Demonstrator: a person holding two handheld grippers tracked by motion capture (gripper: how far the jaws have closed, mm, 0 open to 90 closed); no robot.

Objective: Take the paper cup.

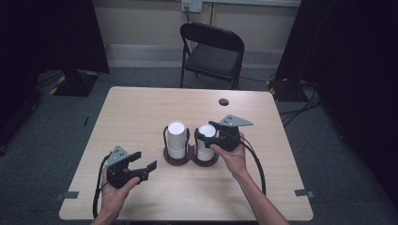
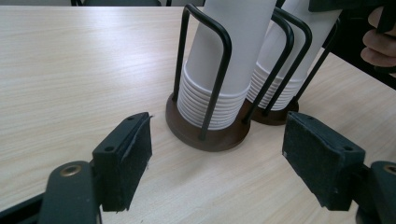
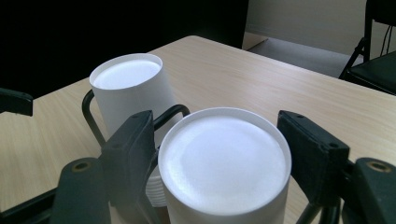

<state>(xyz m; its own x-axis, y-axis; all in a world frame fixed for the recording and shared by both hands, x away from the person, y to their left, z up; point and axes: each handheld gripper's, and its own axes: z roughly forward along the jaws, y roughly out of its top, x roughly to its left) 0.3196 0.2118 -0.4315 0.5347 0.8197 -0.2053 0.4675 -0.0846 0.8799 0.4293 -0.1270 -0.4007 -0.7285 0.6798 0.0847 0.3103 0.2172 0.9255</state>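
My right gripper (image 3: pixel 219 154) straddles the top cup (image 3: pixel 224 163) of the upright right stack, jaws apart; left gripper (image 1: pixel 141 164) jaws gape idle.

Your table (image 1: pixel 141 108): two cup stacks in wire holders at centre, left stack (image 1: pixel 177 139) touching-close beside right stack (image 1: pixel 205 140). Chair (image 1: pixel 212 54) stands beyond the far edge.
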